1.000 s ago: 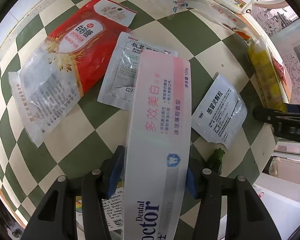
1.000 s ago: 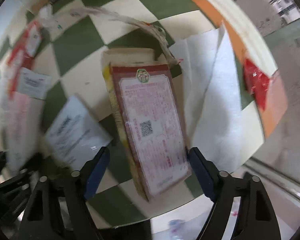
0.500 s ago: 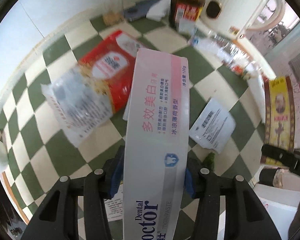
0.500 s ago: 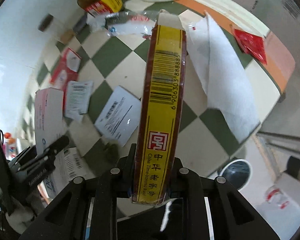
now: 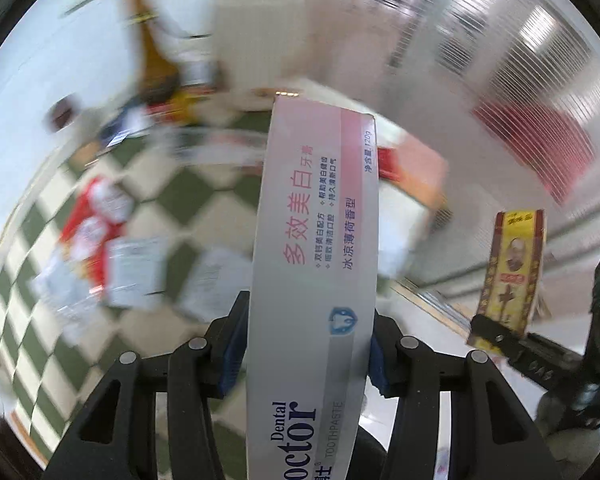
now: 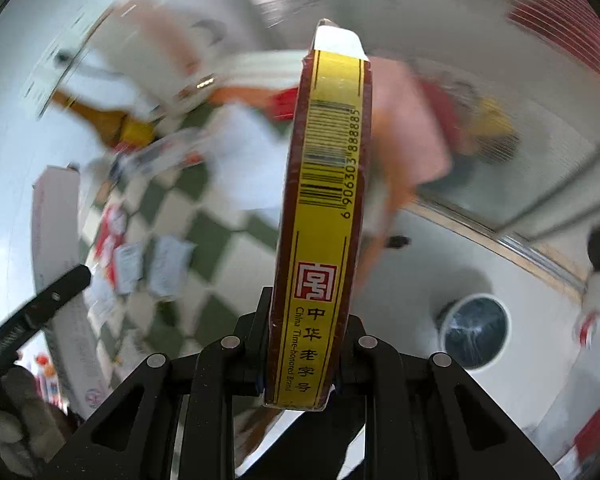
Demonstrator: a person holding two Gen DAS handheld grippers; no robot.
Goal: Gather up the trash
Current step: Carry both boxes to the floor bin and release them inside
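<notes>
The work surface is a green-and-white checkered tabletop (image 5: 180,196), blurred, strewn with flat foil and paper sachets (image 5: 136,276). A round bin with a dark liner (image 6: 475,331) stands on the pale floor beside it. The left gripper (image 5: 304,354) clamps a long, smooth white-and-pink toothpaste carton (image 5: 316,264), raised above the table. The right gripper (image 6: 300,354) clamps a narrow yellow-and-maroon cardboard box (image 6: 324,208) by its faces, barcode edge showing, also held aloft.

toothpaste box (image 5: 312,280) pinched in the left gripper (image 5: 304,344), checkered table (image 5: 172,200) further ahead to its left, other carton (image 6: 320,232) in the right gripper (image 6: 300,354), bin (image 6: 476,326) off to its right
</notes>
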